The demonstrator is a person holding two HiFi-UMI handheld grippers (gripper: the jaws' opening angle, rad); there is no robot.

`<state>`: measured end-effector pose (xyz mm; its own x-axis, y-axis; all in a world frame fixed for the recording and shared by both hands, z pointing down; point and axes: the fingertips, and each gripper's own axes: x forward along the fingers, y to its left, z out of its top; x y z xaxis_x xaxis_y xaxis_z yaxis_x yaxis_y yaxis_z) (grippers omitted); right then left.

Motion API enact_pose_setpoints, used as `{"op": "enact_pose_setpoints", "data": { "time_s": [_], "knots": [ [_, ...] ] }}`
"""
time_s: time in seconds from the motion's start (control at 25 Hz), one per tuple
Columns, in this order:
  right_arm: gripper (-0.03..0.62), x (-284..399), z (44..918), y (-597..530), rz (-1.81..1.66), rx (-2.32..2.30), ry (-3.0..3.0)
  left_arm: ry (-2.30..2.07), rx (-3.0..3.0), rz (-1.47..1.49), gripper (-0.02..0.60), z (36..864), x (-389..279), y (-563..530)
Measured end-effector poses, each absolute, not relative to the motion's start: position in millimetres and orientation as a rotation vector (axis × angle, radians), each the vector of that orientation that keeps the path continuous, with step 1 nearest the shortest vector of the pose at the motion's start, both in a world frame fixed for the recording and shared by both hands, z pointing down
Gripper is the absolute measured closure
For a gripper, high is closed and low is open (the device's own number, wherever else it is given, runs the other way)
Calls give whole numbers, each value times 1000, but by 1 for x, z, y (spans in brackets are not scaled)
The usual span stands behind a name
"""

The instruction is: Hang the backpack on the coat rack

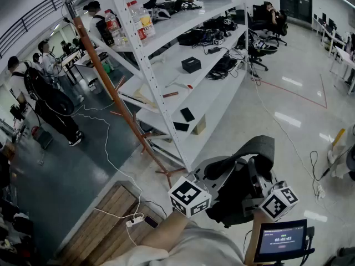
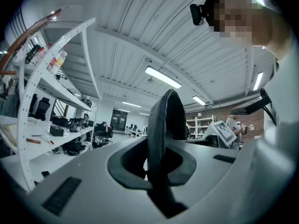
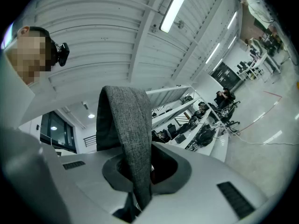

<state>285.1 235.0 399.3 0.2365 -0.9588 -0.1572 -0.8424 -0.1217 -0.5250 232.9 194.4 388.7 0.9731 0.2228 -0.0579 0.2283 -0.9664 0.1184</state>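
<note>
A dark grey backpack (image 1: 239, 183) hangs in front of me, held up by its straps between both grippers. My left gripper (image 1: 212, 177) is shut on a dark shoulder strap (image 2: 163, 134), which rises in a loop from the closed jaws of the left gripper (image 2: 161, 190). My right gripper (image 1: 258, 180) is shut on a grey woven strap (image 3: 130, 134), which arches up and over from the jaws of the right gripper (image 3: 136, 197). The coat rack (image 1: 113, 90), a brown pole with short side pegs and splayed feet, stands to the left of the backpack, against the shelving.
A white metal shelving unit (image 1: 166, 65) carries bottles, black boxes and cables right behind the rack. A white cable and power strip (image 1: 135, 220) lie on the floor by a wooden platform (image 1: 102, 226). People (image 1: 47, 101) stand far left. Office chairs (image 1: 260, 43) stand beyond the shelves.
</note>
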Motion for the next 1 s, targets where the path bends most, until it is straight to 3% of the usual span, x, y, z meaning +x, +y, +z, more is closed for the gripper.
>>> {"op": "enact_pose_setpoints", "data": {
  "time_s": [1.0],
  "knots": [
    [556,95,376,-161,-468,-1551,2185,-445,2953,-320,548,360,10,-177]
  ]
}}
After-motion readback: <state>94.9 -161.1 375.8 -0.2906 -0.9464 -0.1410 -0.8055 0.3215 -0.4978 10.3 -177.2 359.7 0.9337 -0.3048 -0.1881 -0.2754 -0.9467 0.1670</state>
